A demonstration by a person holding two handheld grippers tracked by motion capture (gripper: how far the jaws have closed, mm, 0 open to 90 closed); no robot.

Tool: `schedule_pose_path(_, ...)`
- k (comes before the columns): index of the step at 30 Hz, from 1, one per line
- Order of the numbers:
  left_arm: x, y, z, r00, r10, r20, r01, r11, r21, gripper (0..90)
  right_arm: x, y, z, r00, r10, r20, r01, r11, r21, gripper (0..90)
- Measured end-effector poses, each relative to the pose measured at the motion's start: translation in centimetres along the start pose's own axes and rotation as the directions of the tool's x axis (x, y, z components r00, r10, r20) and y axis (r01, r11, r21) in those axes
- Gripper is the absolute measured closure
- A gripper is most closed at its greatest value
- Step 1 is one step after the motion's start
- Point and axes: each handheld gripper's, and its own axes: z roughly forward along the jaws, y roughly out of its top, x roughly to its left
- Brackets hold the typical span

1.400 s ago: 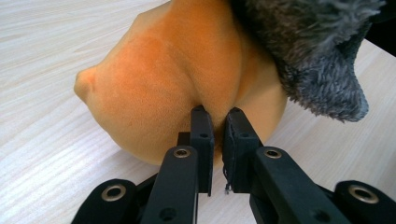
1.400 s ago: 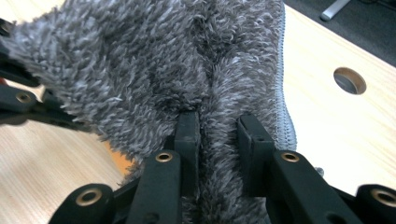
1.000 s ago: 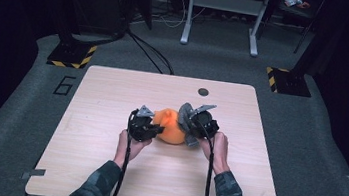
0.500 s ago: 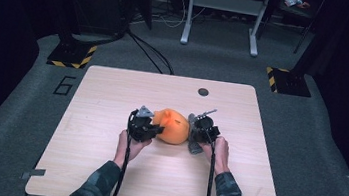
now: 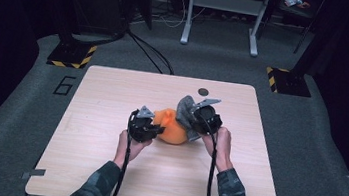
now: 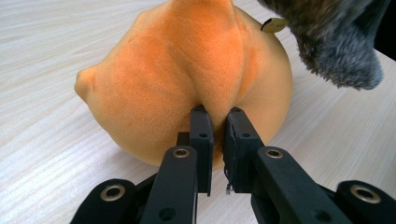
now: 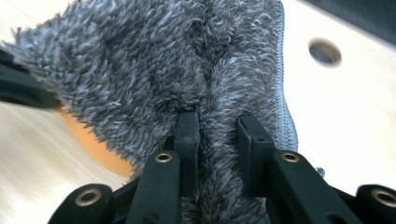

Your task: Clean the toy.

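A: What is lying around the orange cushion (image 5: 174, 131) mid-surface (image 5: 103, 170)?
B: One round hole (image 5: 203, 92) far; left tongs (image 6: 216, 116) are pinching it, right tongs (image 7: 218, 122) are pinching one grey fluffy cloth (image 7: 187, 60) overlapping its right

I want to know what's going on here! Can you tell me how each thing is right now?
Left tongs: shut, pinching a fold of the orange plush.
Right tongs: shut on the grey fuzzy cloth.
Orange plush: resting on the table, squeezed.
Grey fuzzy cloth: held up, hanging beside the plush.
Table: flat, bare wood.
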Motion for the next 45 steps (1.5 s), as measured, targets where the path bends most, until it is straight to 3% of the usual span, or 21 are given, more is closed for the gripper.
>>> schedule_pose_path(4, -0.2, 0.1, 0.0, 0.9999, 0.014, 0.006, -0.014, 0.9999, -0.003, 83.0, 1.6, 1.2, 0.2, 0.9973, -0.072, -0.012, 0.072, 0.9973, -0.016, 72.0)
schedule_pose_path(9, -0.2, 0.0, 0.1, 0.9999, 0.015, 0.005, -0.015, 0.9999, 0.004, 83.0, 2.4, 1.1, 1.1, 0.9947, -0.103, -0.008, 0.103, 0.9947, -0.005, 72.2)
schedule_pose_path(24, 0.3, -0.3, 0.1, 1.0000, -0.004, -0.002, 0.004, 1.0000, -0.003, 83.1, -0.1, -1.9, 2.4, 1.0000, -0.006, 0.004, 0.005, 0.9961, 0.088, 72.3)
schedule_pose_path(25, 0.3, -0.3, 0.1, 1.0000, -0.009, 0.000, 0.009, 1.0000, -0.003, 83.1, -0.2, -2.2, 2.7, 0.9998, 0.020, 0.007, -0.020, 0.9949, 0.099, 72.3)
schedule_pose_path(29, 0.3, -0.4, 0.1, 0.9999, -0.013, 0.000, 0.013, 0.9999, -0.002, 83.1, -1.0, -3.2, 3.8, 0.9990, 0.044, 0.003, -0.044, 0.9911, 0.126, 72.3)
schedule_pose_path(34, 0.4, -0.4, 0.1, 0.9999, -0.010, -0.002, 0.010, 0.9999, -0.001, 83.1, -1.5, -4.2, 5.2, 0.9959, 0.091, 0.002, -0.090, 0.9782, 0.188, 72.3)
schedule_pose_path(40, 0.3, -0.5, 0.1, 0.9999, -0.015, -0.004, 0.014, 0.9999, -0.003, 83.0, -1.8, -5.4, 7.4, 0.9932, 0.116, -0.004, -0.112, 0.9648, 0.238, 72.0)
schedule_pose_path(45, 0.5, -0.5, 0.0, 0.9998, -0.017, -0.007, 0.017, 0.9998, -0.010, 82.8, -2.1, -5.1, 6.1, 0.9937, 0.112, 0.009, -0.111, 0.9696, 0.218, 71.9)
